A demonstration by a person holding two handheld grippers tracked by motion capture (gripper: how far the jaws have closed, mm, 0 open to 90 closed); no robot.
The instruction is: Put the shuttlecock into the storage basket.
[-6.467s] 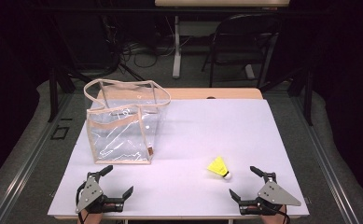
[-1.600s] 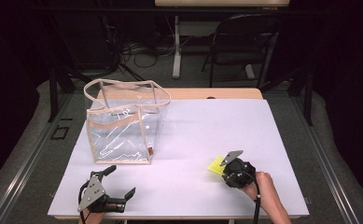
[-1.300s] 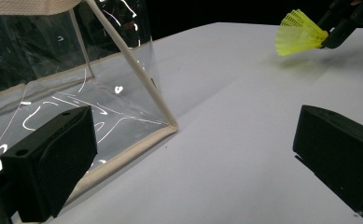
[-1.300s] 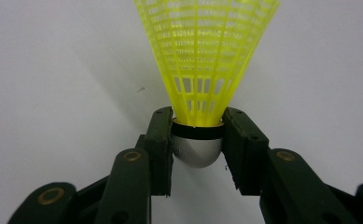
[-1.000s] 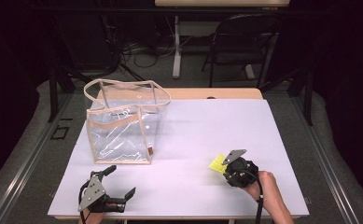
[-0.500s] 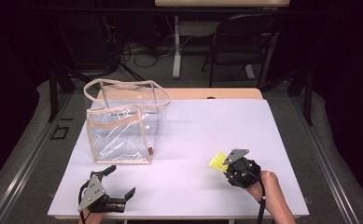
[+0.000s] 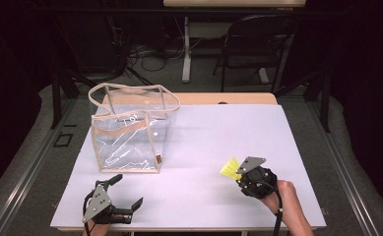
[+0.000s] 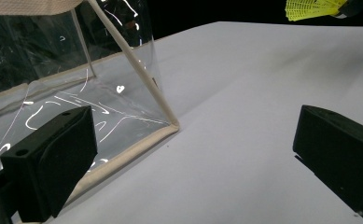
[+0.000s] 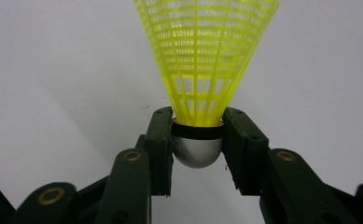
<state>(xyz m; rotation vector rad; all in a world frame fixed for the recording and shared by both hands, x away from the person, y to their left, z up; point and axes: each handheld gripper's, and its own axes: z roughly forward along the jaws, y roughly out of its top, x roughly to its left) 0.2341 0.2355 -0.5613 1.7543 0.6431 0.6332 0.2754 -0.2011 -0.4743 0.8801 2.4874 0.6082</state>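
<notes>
- Yellow plastic shuttlecock: we list it as clamped by its silver rounded cap between the two black jaws of the right gripper, with the mesh skirt flaring away from the jaws. From the high view we place the shuttlecock at the near right part of the table, its skirt pointing toward the bag. In the left gripper view it shows at the top right edge.
- Right gripper: we record its jaws closed on the shuttlecock's cap, one pad on each side. A person's hand holds it from the near edge.
- Left gripper: we record it at the near left corner of the table, jaws spread wide with nothing between them. In its own view the two black pads stand well apart over bare tabletop.
- Clear plastic bag with beige trim and handles: we note it standing upright and open-topped at the left of the table, just beyond the left gripper and well apart from the shuttlecock. Its near bottom corner shows close to the left gripper's jaws.
- White table: we list it as bearing all the items above.
</notes>
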